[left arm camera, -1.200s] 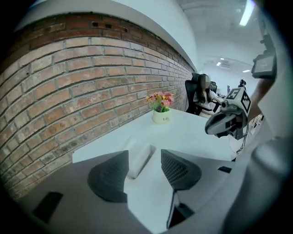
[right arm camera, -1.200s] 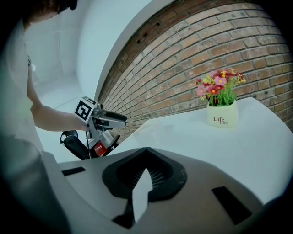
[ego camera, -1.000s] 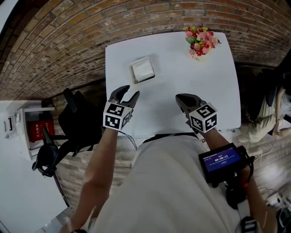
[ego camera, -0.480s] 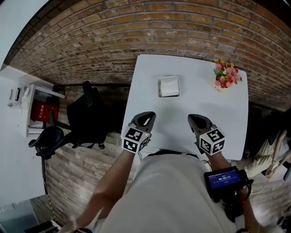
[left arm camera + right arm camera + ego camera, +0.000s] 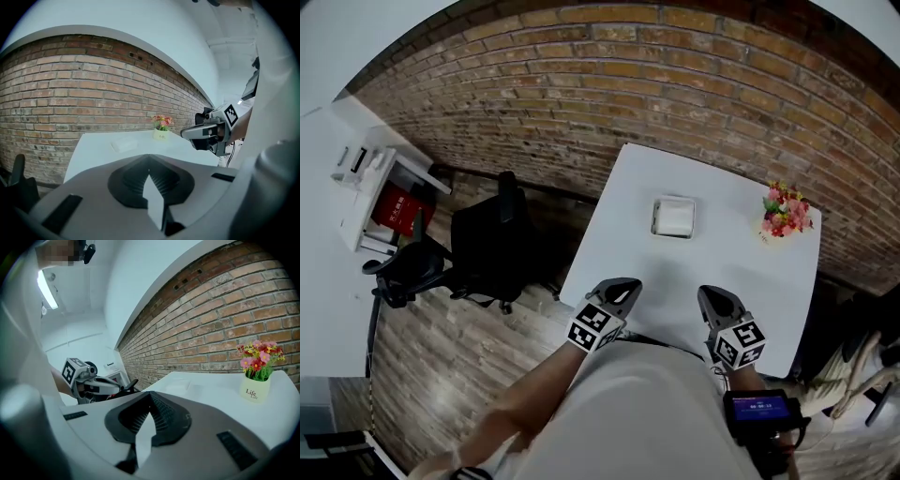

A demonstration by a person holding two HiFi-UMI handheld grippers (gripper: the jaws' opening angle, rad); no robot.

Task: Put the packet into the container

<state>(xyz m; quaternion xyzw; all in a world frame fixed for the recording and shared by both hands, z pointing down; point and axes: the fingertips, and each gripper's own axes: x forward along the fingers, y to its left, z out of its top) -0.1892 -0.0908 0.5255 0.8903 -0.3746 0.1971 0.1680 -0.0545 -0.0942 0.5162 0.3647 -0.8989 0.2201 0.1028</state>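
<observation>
Presently, a white cabinet [image 5: 370,183] is standing well to the left of the white table [image 5: 623,239], against the brick wall [image 5: 581,103], with a red item on its shelf. A black chair [image 5: 492,248] is sitting just beside the table's left edge, on the wooden floor [image 5: 441,366].

The left gripper [image 5: 619,285] is hanging over the table's near edge, left of its middle. Its jaws have just been closing and are now lying pressed together, with nothing between them; the left gripper view is showing the pads meeting in a single seam.

The container [image 5: 673,217], a low white square tray, is resting on the table's far half, roughly at its middle and well apart from both grippers. The flat white fill inside it is seemingly the packet [image 5: 674,218], though its outline is not separating clearly from the container in any view.

The right gripper [image 5: 713,296] is hanging over the table's near edge, right of its middle and level with the left one. Its jaws are likewise clenched on each other, gripping nothing. A device with a blue screen [image 5: 757,410] is riding on the forearm behind it, off the table's near side.

A small white pot of pink, red and yellow flowers [image 5: 785,210] is standing upright near the table's far right corner, to the right of the container and apart from it.
</observation>
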